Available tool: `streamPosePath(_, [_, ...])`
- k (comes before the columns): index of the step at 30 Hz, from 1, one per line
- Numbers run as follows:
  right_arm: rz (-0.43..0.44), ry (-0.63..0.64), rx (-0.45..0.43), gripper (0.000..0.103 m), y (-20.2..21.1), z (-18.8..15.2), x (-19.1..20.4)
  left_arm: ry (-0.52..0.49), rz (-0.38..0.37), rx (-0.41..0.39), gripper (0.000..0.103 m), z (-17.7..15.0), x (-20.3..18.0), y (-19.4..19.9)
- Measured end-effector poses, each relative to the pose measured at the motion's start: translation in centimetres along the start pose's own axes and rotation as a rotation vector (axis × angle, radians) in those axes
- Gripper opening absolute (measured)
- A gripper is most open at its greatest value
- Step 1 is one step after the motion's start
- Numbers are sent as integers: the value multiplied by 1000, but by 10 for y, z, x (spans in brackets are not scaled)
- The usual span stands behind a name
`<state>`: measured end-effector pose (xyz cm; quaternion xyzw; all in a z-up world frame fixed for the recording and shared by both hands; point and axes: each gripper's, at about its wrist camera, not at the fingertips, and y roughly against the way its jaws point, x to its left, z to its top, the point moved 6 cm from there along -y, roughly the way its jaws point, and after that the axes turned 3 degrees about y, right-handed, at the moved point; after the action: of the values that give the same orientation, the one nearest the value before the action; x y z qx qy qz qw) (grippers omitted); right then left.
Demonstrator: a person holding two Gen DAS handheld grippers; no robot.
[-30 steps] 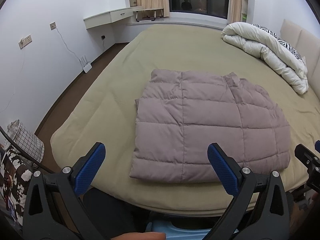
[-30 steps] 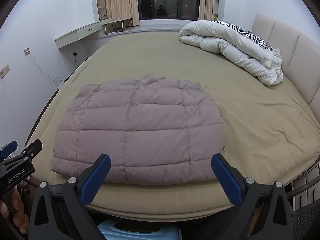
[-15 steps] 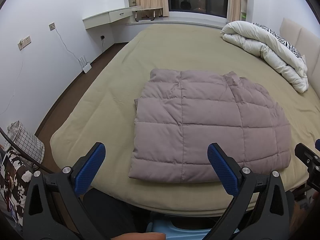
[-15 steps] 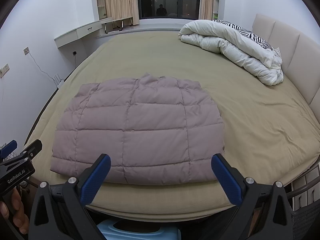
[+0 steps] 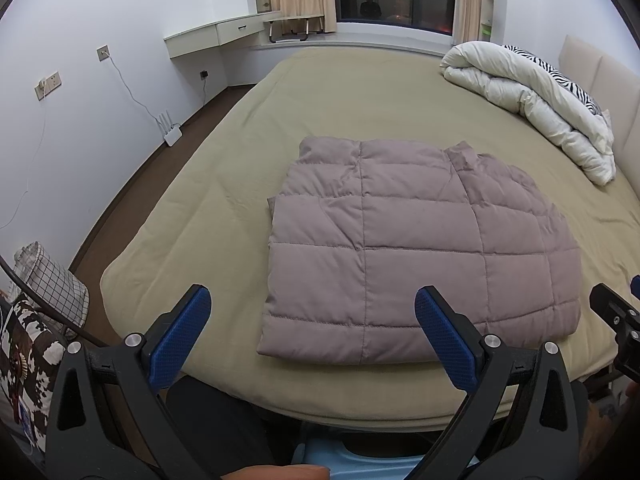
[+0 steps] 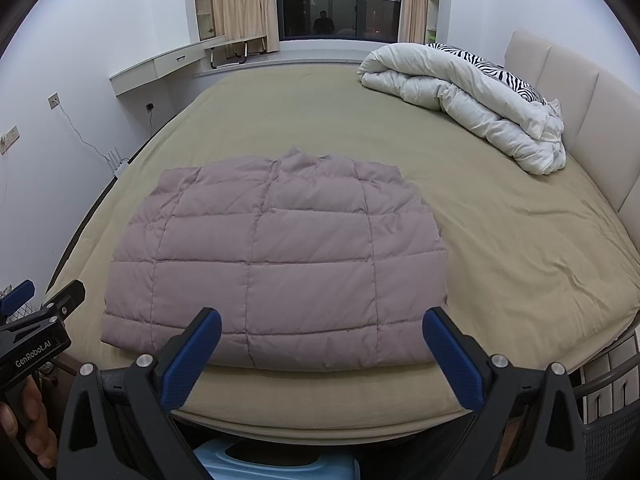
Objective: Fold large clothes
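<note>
A mauve quilted down jacket lies folded into a rough rectangle near the front edge of the bed. My left gripper hovers open above the bed's front edge, its blue pads spread wide, short of the jacket's near hem. My right gripper is open too, level with the same hem and holding nothing. Each gripper's body shows at the side of the other's view.
A rolled white duvet with a zebra-print pillow lies at the bed's far right by the headboard. A checked bag sits on the floor at left. A light-blue stool stands below the bed edge.
Both views have shifted only slightly; the jacket sits a touch lower in frame. Both grippers stay open and hold nothing.
</note>
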<state>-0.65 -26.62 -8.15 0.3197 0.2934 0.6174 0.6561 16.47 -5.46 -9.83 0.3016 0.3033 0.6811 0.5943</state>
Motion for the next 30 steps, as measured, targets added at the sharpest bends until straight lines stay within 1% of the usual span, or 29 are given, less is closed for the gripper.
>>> streamPosePath(30, [7, 10, 7, 103, 0, -2, -1, -11, -7, 6, 103, 0, 1, -1])
